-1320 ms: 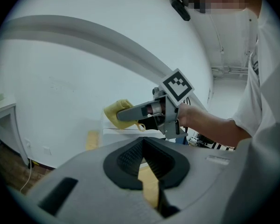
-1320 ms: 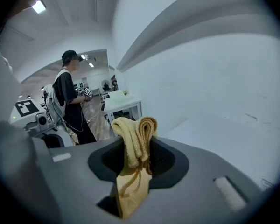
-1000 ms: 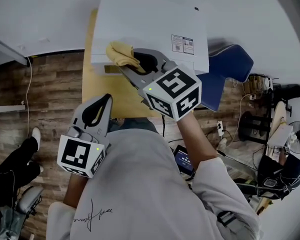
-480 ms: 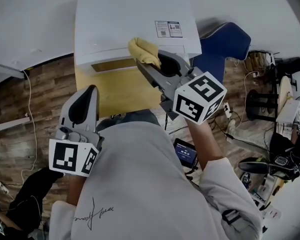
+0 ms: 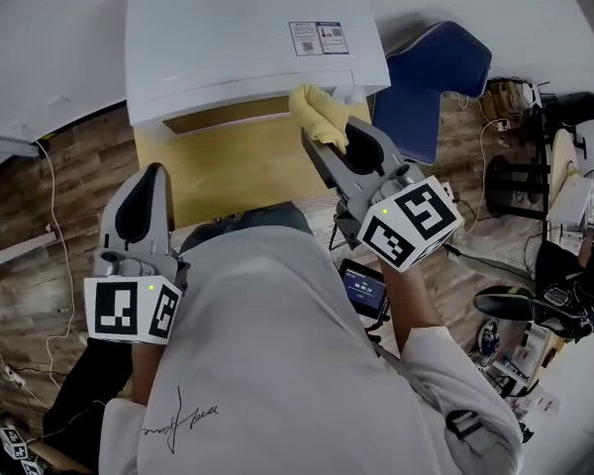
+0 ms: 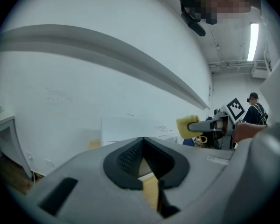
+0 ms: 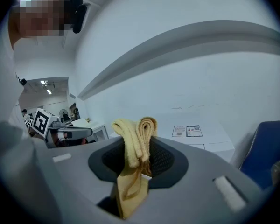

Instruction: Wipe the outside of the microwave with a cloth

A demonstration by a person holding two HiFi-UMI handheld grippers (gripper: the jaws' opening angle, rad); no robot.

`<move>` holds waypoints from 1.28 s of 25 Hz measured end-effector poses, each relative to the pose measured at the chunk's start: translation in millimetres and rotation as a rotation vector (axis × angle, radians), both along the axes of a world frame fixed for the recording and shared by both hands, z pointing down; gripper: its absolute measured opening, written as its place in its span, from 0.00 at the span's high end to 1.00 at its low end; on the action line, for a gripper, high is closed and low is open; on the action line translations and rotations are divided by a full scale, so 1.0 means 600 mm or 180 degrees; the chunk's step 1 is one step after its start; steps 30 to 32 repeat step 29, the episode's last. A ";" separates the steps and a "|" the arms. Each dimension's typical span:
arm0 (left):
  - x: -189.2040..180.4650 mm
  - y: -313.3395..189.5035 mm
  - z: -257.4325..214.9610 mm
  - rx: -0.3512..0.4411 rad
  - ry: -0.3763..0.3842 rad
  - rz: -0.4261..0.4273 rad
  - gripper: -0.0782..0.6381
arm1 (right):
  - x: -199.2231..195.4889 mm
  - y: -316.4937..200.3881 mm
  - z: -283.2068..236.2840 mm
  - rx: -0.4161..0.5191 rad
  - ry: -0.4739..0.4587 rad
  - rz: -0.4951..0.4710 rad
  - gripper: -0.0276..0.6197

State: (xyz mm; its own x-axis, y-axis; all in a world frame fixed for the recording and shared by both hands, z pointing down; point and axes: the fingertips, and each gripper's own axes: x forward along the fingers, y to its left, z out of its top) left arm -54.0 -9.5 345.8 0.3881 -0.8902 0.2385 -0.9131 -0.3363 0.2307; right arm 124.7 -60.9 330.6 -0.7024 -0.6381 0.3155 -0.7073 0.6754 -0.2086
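Head view shows the right gripper clenched on a folded, plush yellow cloth, bunched at its tips against the white microwave's front corner. The left gripper is closed and empty.

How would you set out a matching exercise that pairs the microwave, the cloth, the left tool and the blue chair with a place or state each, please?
Column one:
1. white box-shaped microwave
2. folded yellow cloth
3. grey left tool
4. blue chair

Column two:
A. standing on the yellow wooden table
B. shut, holding nothing
C. right of that table in the head view
D. clamped in the right tool

Pairs: 1-A; 2-D; 3-B; 4-C.
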 end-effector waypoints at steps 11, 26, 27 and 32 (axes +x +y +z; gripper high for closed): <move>0.003 -0.010 0.004 -0.0044 -0.0035 0.0014 0.90 | 0.012 0.015 0.016 0.0024 0.0212 0.0007 0.77; 0.005 -0.011 0.010 -0.0070 -0.0034 0.0053 0.90 | 0.005 0.018 0.023 -0.0022 0.0242 -0.0038 0.77; 0.005 -0.011 0.011 -0.0071 -0.0034 0.0054 0.90 | 0.004 0.018 0.024 -0.0025 0.0245 -0.0043 0.77; 0.005 -0.011 0.013 -0.0073 -0.0032 0.0056 0.90 | 0.003 0.019 0.027 -0.0031 0.0251 -0.0053 0.77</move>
